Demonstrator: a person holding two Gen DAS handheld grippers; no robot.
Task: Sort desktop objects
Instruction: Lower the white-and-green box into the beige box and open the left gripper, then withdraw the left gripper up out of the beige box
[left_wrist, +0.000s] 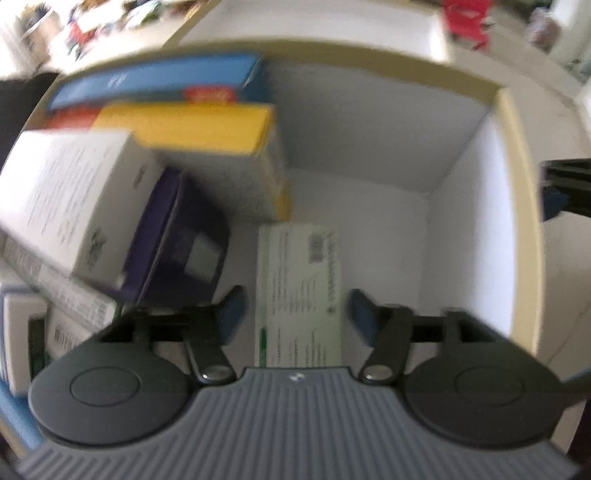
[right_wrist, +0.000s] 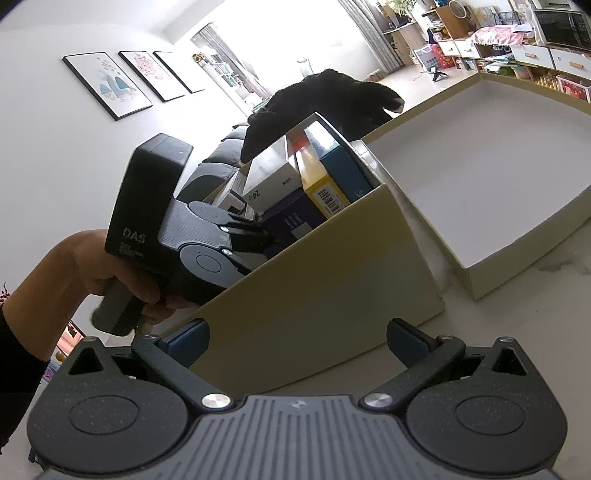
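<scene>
1. Left gripper (left_wrist: 295, 306): inside beige box (left_wrist: 517, 206), jaws spread, straddling green-white carton (left_wrist: 299, 295) without contact.
2. Carton position: box floor, beside purple box (left_wrist: 173, 236); yellow box (left_wrist: 207, 129) and blue box (left_wrist: 159, 79) stacked behind.
3. Right gripper (right_wrist: 297, 341): open, empty, outside box wall.
4. Lid (right_wrist: 491, 177): upturned on table, right of box.

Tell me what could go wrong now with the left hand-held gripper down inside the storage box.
1. The open left hand-held gripper straddles the green-and-white carton without clearly touching it; closing off-centre might skew it.
2. The white box leans over the purple box; a nudge could tip the stack.
3. The storage box looks tilted in the right view, so it may shift.
</scene>
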